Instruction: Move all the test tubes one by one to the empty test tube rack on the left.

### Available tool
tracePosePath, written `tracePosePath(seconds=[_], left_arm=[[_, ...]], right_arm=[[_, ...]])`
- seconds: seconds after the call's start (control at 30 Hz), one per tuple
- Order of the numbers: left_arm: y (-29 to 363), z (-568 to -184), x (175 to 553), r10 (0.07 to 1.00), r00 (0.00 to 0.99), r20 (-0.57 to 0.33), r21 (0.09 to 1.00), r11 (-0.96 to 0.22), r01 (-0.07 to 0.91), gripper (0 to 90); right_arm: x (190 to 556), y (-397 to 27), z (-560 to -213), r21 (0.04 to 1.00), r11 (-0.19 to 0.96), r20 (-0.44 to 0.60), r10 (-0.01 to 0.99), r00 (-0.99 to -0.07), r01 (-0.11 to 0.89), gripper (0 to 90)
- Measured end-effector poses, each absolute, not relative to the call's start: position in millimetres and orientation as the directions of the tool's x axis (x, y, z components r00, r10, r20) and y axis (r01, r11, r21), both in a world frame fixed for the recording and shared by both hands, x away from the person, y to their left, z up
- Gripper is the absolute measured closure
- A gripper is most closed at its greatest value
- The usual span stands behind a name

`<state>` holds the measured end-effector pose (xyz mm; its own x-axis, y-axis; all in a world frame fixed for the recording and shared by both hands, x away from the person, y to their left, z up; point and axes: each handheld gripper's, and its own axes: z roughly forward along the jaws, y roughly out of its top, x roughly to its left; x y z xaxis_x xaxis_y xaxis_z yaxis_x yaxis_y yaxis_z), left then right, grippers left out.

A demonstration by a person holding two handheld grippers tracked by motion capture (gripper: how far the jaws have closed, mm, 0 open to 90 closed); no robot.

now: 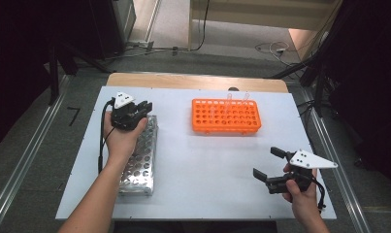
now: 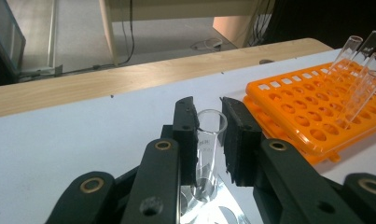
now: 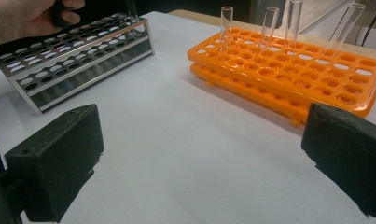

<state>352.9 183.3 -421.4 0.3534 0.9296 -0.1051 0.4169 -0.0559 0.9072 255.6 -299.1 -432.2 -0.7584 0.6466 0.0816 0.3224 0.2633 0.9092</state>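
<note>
Left gripper (image 2: 209, 135): you've got it over the far end of the metal rack (image 1: 139, 160), jaws either side of a clear test tube (image 2: 207, 149). One jaw touches the glass, the other has a small gap, so I can't tell if it's really gripped.
Test tube: upright, bottom sitting in a hole at the rack's far end.
Metal rack: along the left edge of the white surface (image 1: 207, 160), running near to far.
Right gripper (image 1: 269, 166): near the front right corner, jaws wide apart with nothing in them.
Orange rack (image 1: 225, 116): toward the far edge, right of centre, with a few clear tubes (image 3: 279, 25) standing along its far side.
</note>
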Motion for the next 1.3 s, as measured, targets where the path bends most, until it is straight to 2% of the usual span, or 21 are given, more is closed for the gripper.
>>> tracePosePath(seconds=[0.57,0.87,1.1,1.3], left_arm=[[177.1,-428.7,358.3,0.938,0.337,-0.081,0.862,-0.104,0.496,75.6],[177.8,-430.5,360.6,0.94,0.324,-0.104,0.833,-0.096,0.546,74.1],[180.3,-428.3,359.6,0.933,0.337,-0.128,0.837,-0.081,0.541,54.2],[178.5,-420.6,351.6,0.926,0.358,-0.12,0.864,-0.081,0.498,31.0]], right_arm=[[255.5,-299.6,-431.9,0.911,0.262,0.08,0.647,-0.759,0.32,0.0],[256.1,-300.0,-432.6,0.909,0.259,0.086,0.65,-0.755,0.327,0.0],[256.5,-300.0,-432.8,0.909,0.26,0.084,0.65,-0.755,0.326,0.0],[257.0,-298.7,-433.3,0.908,0.262,0.085,0.647,-0.758,0.326,0.0]])
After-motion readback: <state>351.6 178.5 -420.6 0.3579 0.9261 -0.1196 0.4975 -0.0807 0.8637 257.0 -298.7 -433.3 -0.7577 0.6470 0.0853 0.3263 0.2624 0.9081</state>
